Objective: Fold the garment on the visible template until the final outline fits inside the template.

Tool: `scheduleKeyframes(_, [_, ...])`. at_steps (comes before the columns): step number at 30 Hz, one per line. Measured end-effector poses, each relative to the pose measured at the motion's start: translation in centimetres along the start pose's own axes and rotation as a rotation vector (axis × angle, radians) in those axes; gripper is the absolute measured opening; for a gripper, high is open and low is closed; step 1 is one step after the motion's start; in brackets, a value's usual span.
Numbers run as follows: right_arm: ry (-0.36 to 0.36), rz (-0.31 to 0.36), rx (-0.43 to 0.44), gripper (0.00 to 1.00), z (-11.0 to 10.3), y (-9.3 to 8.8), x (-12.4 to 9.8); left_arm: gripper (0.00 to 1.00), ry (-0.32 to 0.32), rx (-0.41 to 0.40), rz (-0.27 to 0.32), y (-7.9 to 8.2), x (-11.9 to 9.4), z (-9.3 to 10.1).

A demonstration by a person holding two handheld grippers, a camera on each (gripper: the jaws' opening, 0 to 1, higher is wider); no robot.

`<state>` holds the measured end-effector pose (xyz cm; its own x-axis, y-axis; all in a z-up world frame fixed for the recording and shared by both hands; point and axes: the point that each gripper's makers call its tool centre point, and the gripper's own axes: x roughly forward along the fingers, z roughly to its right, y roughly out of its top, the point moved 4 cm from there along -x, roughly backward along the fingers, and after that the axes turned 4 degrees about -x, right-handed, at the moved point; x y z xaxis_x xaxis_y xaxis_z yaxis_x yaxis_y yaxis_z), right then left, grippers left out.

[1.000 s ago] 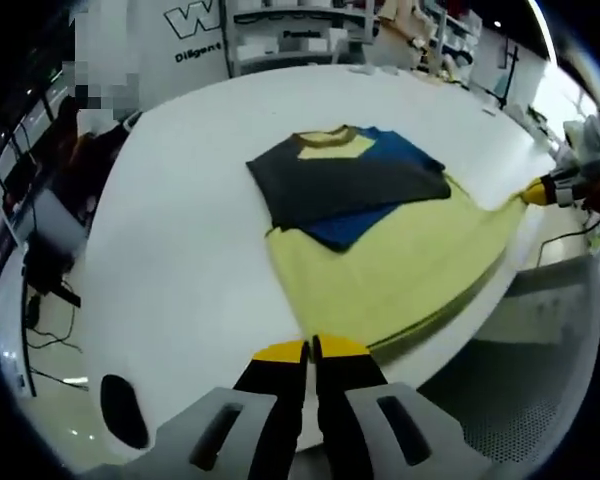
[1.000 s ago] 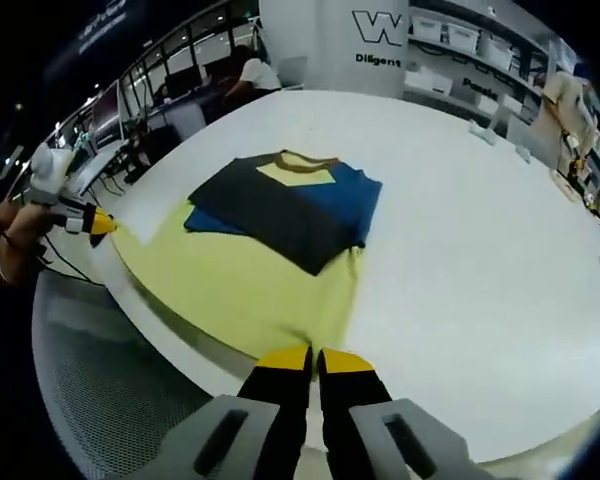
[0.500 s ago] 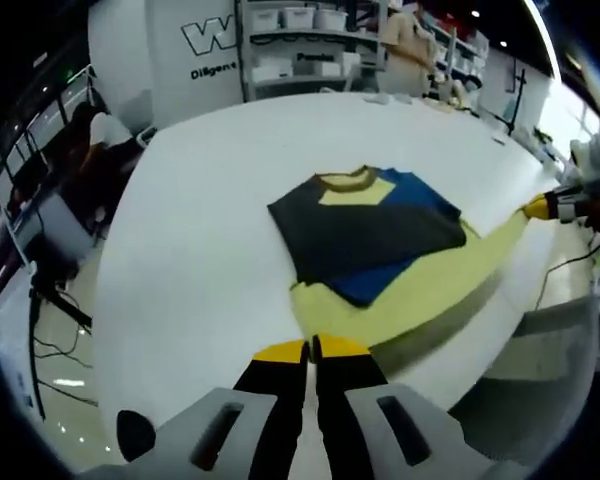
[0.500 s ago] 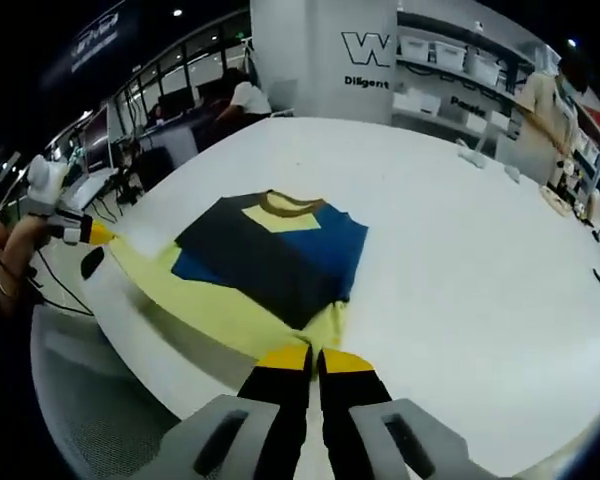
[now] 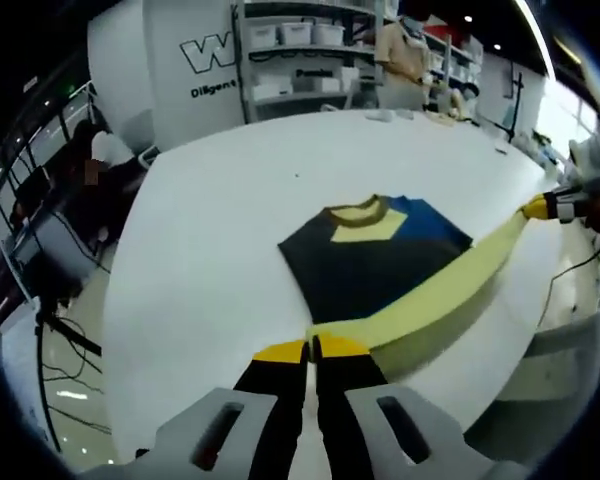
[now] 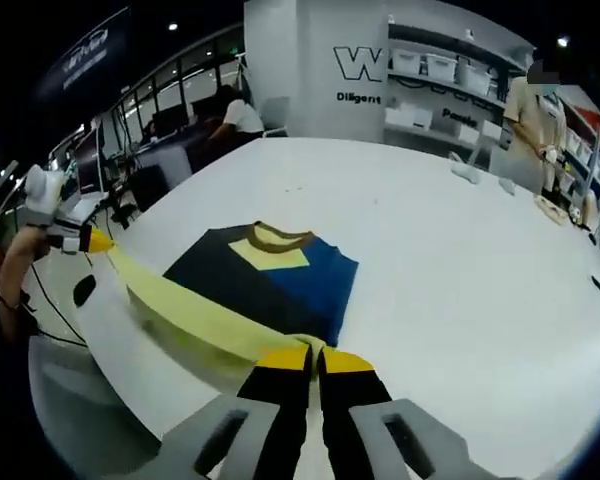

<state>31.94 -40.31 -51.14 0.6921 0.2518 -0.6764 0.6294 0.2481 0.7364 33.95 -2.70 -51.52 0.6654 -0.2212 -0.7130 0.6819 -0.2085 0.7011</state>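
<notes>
Both grippers [image 5: 312, 349] [image 6: 315, 357] pinch the yellow hem [image 5: 435, 293], now lifted toward 12 o'clock over the garment [image 5: 375, 250]; fold halfway.

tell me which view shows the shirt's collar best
The right gripper view: the collar faces the camera with its brown band and the yellow panel under it clear of the lifted hem. The left gripper view shows the same collar smaller, farther up the white table, still readable.
</notes>
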Motion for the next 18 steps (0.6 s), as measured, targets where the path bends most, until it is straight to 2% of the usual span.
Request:
scheduleKeyframes(3, [-0.002, 0.043, 0.041, 0.00, 0.2, 1.4, 0.3, 0.03, 0.009, -0.011, 0.020, 0.9, 0.2, -0.3])
scheduleKeyframes(8, [-0.001, 0.080, 0.051, 0.00, 0.8, 3.1, 1.2, 0.03, 0.020, -0.024, 0.044, 2.5, 1.3, -1.0])
scheduleKeyframes(10, [0.002, 0.087, 0.070, 0.00, 1.0, 3.6, 1.5, 0.03, 0.002, -0.035, 0.070, 3.3, 1.9, -1.1])
scheduleKeyframes(11, [-0.004, 0.090, 0.089, 0.00, 1.3, 3.8, 1.8, 0.03, -0.014, -0.074, 0.064, 3.6, 2.2, -1.2])
scheduleKeyframes(18, [-0.017, 0.103, 0.108, 0.00, 2.3, 5.4, 3.2, 0.03, 0.001, -0.087, 0.091, 5.8, 3.6, -2.4])
